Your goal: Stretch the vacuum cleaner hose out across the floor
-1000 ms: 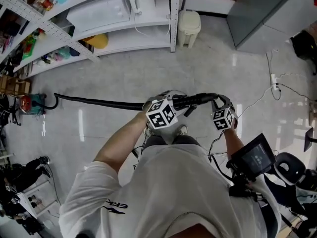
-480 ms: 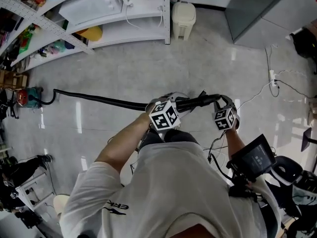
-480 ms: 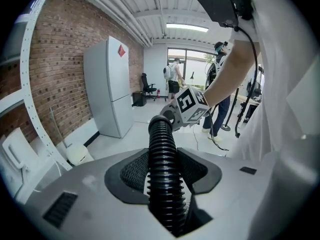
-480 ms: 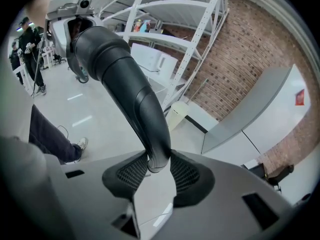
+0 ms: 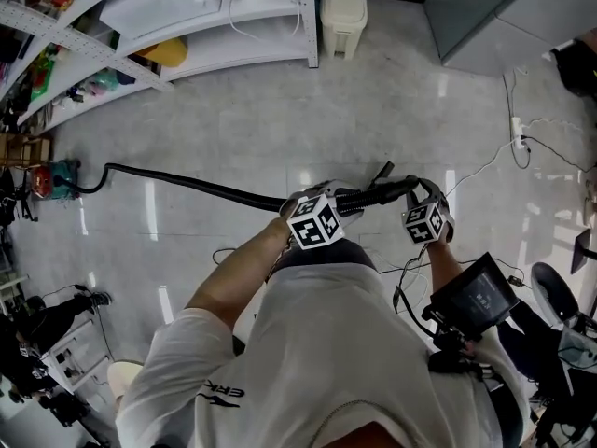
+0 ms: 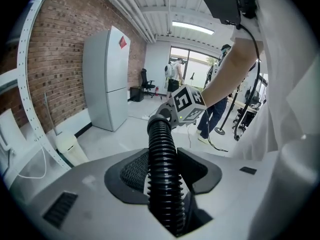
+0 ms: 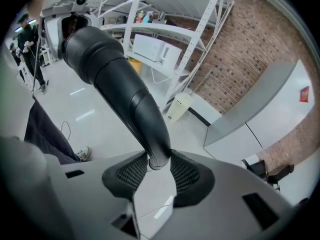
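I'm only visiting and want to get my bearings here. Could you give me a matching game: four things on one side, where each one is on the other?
Things:
1. hose
2. nozzle
3. bin
4. vacuum

Places:
A. far left in the head view, at the hose's far end
B. clamped in the right gripper
C. clamped in the left gripper
D. standing beside the shelves

Pairs: 1-C, 2-B, 3-D, 4-A
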Demonstrator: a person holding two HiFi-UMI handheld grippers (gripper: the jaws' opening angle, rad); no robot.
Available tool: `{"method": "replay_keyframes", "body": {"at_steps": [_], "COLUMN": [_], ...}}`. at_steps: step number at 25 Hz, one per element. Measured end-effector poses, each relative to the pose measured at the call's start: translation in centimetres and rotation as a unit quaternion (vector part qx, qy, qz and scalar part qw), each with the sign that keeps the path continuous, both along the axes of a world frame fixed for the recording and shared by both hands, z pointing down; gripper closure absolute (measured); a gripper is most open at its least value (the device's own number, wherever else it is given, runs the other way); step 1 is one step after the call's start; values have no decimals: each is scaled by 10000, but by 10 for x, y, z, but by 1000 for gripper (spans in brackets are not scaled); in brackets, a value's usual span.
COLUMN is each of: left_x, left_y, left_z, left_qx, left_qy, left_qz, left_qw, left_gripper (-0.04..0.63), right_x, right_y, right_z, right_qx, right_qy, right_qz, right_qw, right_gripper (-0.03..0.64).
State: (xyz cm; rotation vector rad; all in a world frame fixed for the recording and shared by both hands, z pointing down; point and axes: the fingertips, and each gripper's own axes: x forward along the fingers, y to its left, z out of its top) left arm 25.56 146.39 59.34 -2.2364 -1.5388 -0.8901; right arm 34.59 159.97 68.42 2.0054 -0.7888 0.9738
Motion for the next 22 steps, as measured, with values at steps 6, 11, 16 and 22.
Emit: {"method": "replay_keyframes", "body": {"at_steps": [6, 11, 16, 22], "left_x": [-4, -9, -3, 0], "left_y": [1, -7, -20, -27], "left_z": [18, 33, 37, 39], "left_qx": [25, 104, 149, 250], "left_qy": [-141, -278, -328, -373], "left_qz": [57, 47, -29, -40], "left_qw": [9999, 9995, 9993, 9990], "left_gripper": [419, 419, 419, 419], "right_x": [-6, -14, -9, -7], "right_y": [3, -3, -15, -22], "right_z": [16, 28, 29, 32], "right_qx": [-71, -76, -61, -24], "right_qy": [-93, -169, -149, -223], "right_qz": [78, 131, 125, 184], "right_qw": [9999, 9997, 9998, 9996], "right_gripper": [472, 472, 471, 471]}}
